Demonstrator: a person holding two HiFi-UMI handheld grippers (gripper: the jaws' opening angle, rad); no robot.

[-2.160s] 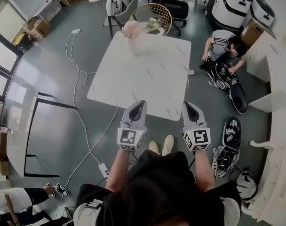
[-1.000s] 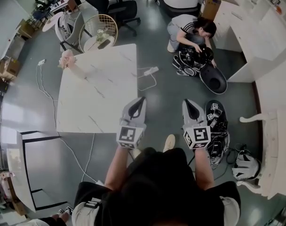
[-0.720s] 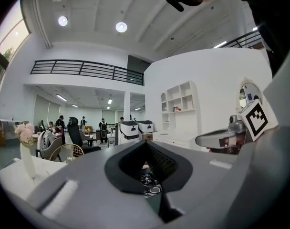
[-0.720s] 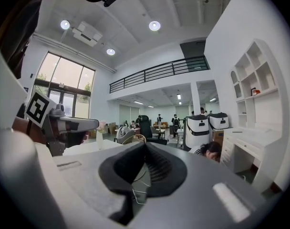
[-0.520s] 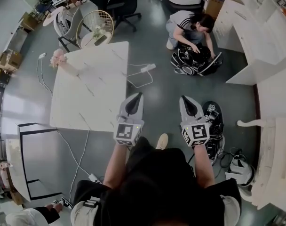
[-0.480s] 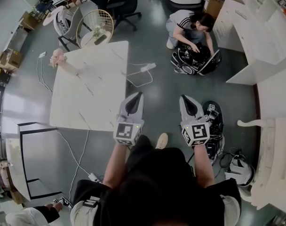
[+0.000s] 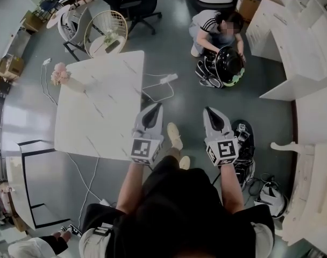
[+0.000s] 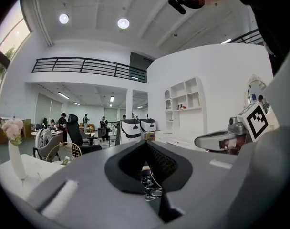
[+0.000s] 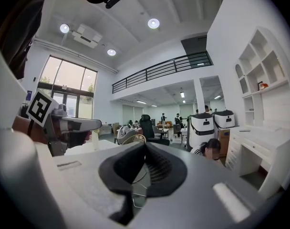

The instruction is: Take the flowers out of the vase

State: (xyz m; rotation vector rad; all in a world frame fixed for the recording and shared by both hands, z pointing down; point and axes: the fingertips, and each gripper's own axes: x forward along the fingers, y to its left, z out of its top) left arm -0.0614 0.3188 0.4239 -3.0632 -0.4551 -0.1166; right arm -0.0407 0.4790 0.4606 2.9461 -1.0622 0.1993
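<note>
**Left tool (image 7: 154,107) and right tool (image 7: 211,110) closed and empty, nothing lifted yet**

Head view: both tools are held side by side, pointing to 12 o'clock. The left one sits over the near right corner of the white table (image 7: 99,117) and the right one over grey floor. Pink flowers (image 7: 59,73) stand in a slim vase (image 7: 75,85) at the table's far left corner, at about 10 o'clock from the tools and well apart from them. A white power strip (image 7: 162,80) with its cable lies on the floor at 12 o'clock, just beside the table. A person (image 7: 214,23) crouches over gear at 1 o'clock.

Left gripper view: the jaws meet in a closed point with nothing between them. The flowers (image 8: 12,128) show at the 9 o'clock edge, upright in the white vase (image 8: 18,159) on the table.

Right gripper view: the jaws are pressed fully together and grip nothing. The left tool (image 9: 64,124) shows at 9 o'clock. I cannot make out the flowers here.

Risks, as I judge them: the vase is tall, narrow and close to the table's corner, so a sideways pull on the stems, or a knock from a closed tool, could tip it off. Neither tool can take a stem until its jaws open. The cable on the floor lies near the walking path and could catch a foot.
</note>
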